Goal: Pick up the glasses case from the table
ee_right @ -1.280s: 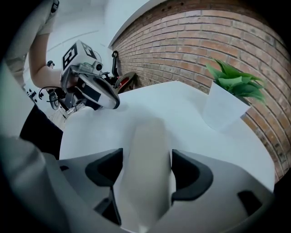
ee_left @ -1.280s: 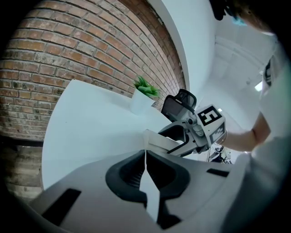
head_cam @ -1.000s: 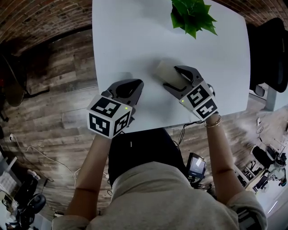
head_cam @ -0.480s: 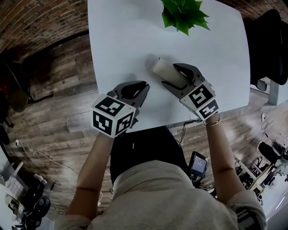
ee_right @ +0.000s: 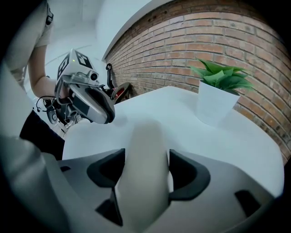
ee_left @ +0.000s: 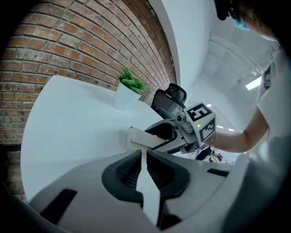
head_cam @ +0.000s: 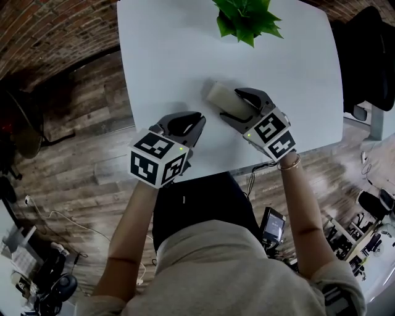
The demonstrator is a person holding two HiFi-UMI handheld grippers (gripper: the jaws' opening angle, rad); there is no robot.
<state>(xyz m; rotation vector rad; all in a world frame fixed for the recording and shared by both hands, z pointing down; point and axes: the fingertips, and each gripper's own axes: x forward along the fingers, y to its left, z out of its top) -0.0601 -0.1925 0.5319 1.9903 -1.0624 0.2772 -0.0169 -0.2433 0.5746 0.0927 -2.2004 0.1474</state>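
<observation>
The glasses case (head_cam: 221, 97) is a pale beige oblong near the front of the white table (head_cam: 166, 55). My right gripper (head_cam: 229, 103) is shut on it, one pad on each long side. In the right gripper view the case (ee_right: 145, 145) fills the gap between the dark fingers (ee_right: 107, 170) and sticks out past them. Whether it is clear of the table I cannot tell. My left gripper (head_cam: 188, 123) hovers over the table's front edge, left of the case, shut and empty. From the left gripper (ee_left: 142, 157) view, the case (ee_left: 138, 139) shows ahead in the right gripper's grip.
A green plant (head_cam: 245, 17) in a white pot (ee_right: 216, 104) stands at the far side of the table. A dark chair (head_cam: 370, 62) is off the table's right edge. Wooden floor and a brick wall lie to the left.
My left gripper has edged a little to the right along the table's front edge. The right gripper stays shut on the case in about the same place.
</observation>
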